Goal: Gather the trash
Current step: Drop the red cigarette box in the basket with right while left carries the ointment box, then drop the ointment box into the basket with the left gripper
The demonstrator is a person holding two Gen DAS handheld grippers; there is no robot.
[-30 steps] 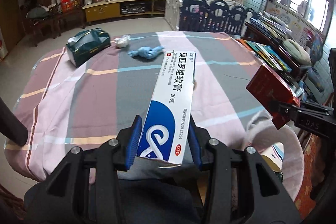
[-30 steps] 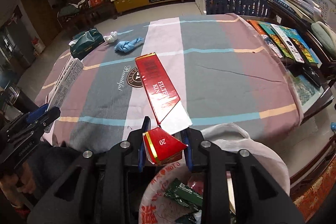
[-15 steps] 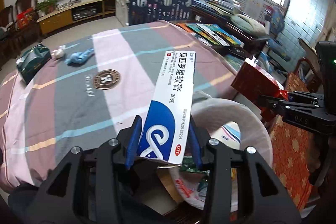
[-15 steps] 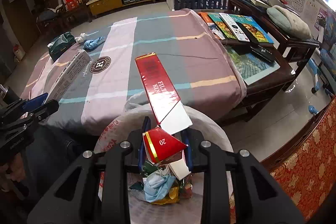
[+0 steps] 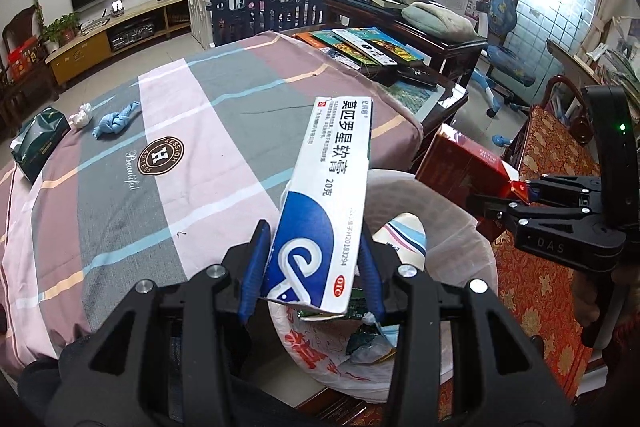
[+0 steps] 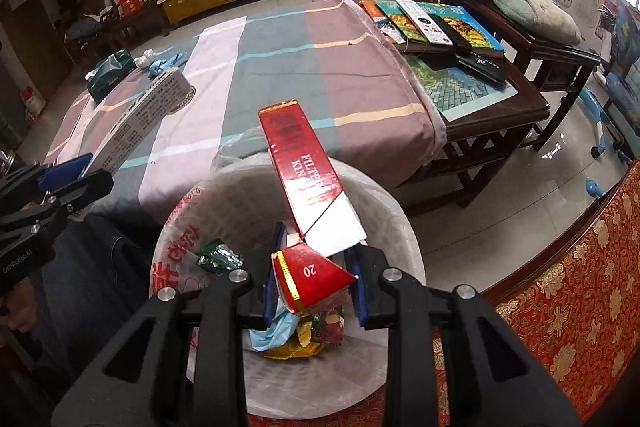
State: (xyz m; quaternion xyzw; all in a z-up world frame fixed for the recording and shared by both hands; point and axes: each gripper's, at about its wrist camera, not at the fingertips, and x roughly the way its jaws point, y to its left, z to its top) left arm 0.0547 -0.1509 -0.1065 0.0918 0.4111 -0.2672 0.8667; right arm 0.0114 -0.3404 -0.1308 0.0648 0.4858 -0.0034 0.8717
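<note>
My left gripper (image 5: 312, 259) is shut on a white and blue ointment box (image 5: 332, 195), held at the near rim of a white bin lined with a plastic bag (image 5: 448, 223). My right gripper (image 6: 316, 267) is shut on a long red cigarette carton (image 6: 300, 167), held directly over the same bin (image 6: 248, 195), which holds several wrappers. The carton also shows in the left wrist view (image 5: 464, 163). The ointment box shows at the left in the right wrist view (image 6: 140, 115).
A table with a striped cloth (image 5: 180, 131) carries a green tissue pack (image 5: 36, 143), a blue crumpled cloth (image 5: 114, 119) and a white wad (image 5: 82, 115) at its far left. A dark side table with books (image 6: 452, 39) stands to the right. Red patterned fabric (image 6: 560, 287) lies beside the bin.
Both grippers have swung from over the table to the bin at its edge, each still holding its box. The bin's inside has come into fuller view.
</note>
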